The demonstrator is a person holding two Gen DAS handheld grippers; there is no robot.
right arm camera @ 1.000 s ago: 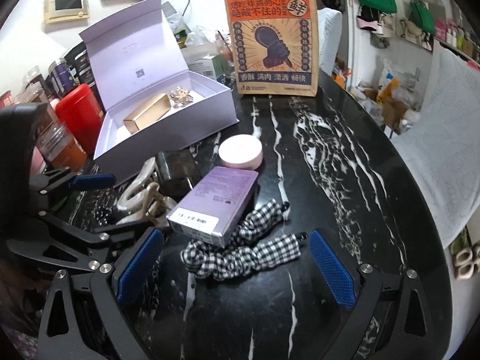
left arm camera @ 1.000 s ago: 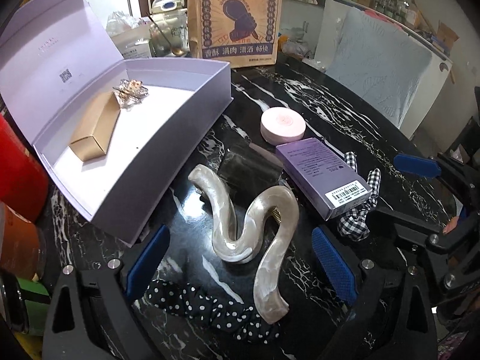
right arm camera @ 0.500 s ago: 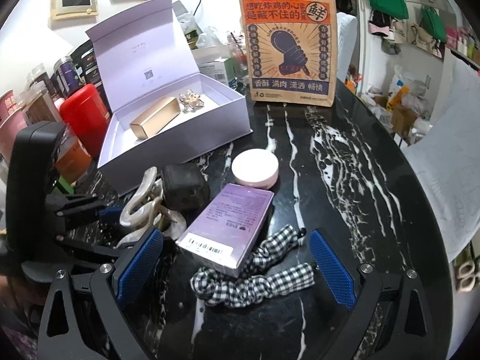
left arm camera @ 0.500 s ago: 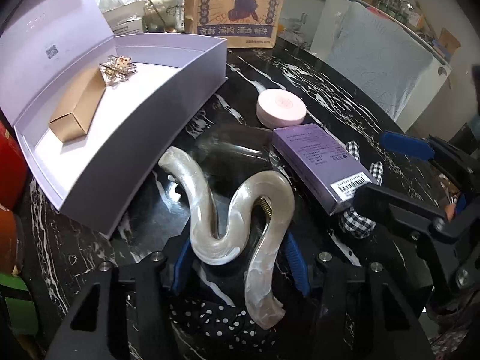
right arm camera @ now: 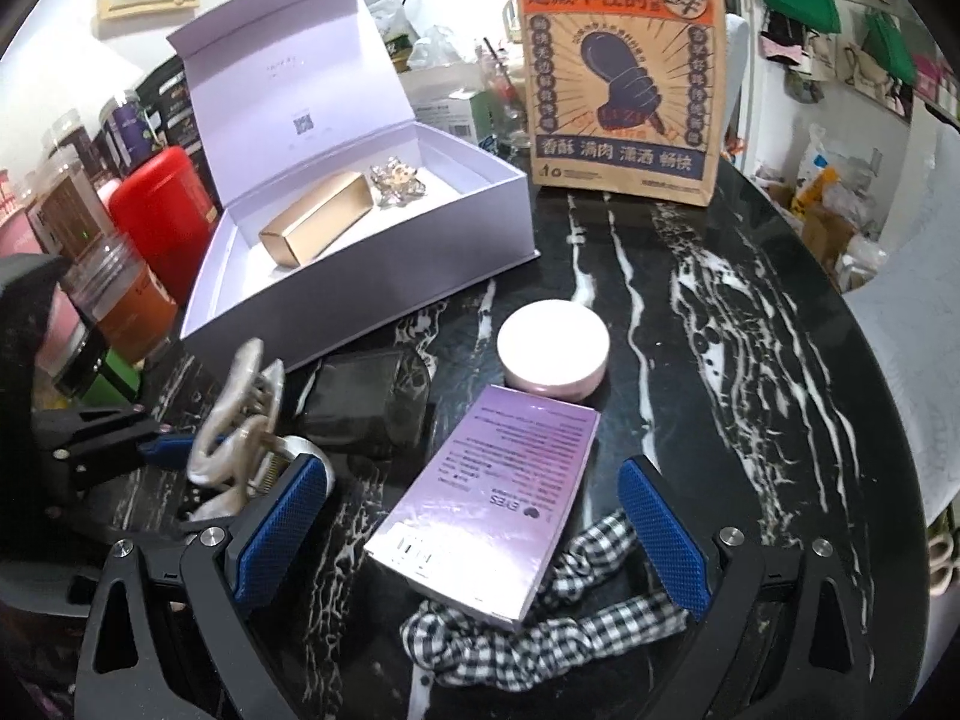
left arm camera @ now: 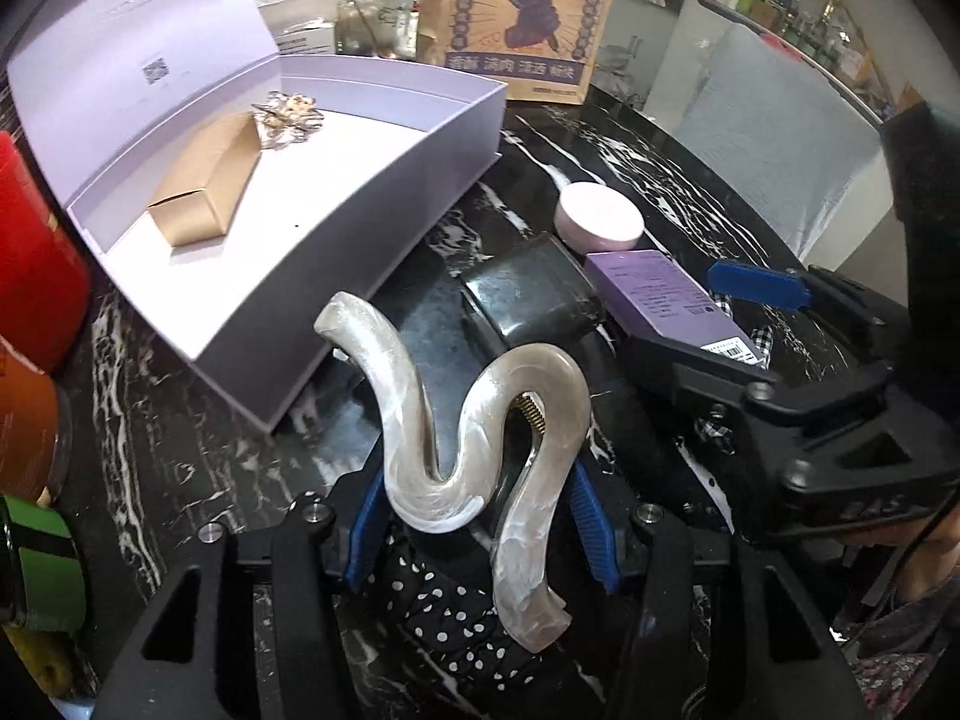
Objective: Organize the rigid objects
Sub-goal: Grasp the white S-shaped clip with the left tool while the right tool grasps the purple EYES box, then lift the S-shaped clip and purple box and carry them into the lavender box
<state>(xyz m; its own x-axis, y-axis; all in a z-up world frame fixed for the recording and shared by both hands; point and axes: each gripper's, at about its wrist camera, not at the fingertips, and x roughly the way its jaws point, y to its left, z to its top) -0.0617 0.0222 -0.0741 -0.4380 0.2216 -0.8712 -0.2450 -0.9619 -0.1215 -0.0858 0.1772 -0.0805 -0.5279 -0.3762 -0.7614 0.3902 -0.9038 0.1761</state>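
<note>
A pearly wavy hair claw (left arm camera: 480, 450) stands between the blue pads of my left gripper (left arm camera: 480, 516), which is shut on its lower bends. From the right wrist view the hair claw (right arm camera: 240, 420) shows at the left, in the left gripper (right arm camera: 150, 450). My right gripper (right arm camera: 471, 534) is open, its pads on either side of a purple carton (right arm camera: 498, 492) without touching it. An open lilac gift box (left arm camera: 360, 252) holds a gold carton (left arm camera: 207, 180) and a sparkly brooch (left arm camera: 285, 117). A pink round compact (right arm camera: 552, 348) and a dark case (right arm camera: 366, 408) lie beside the carton.
A polka-dot scrunchie (left arm camera: 456, 612) lies under the left gripper. A checked scrunchie (right arm camera: 540, 618) lies under the purple carton's near end. A printed paper bag (right arm camera: 618, 72) stands at the back of the black marble table (right arm camera: 750, 360). A red canister (right arm camera: 159, 204) and jars crowd the left edge.
My left gripper's jaws have closed from wide open onto the hair claw. My right gripper has moved forward, so its pads now flank the purple carton.
</note>
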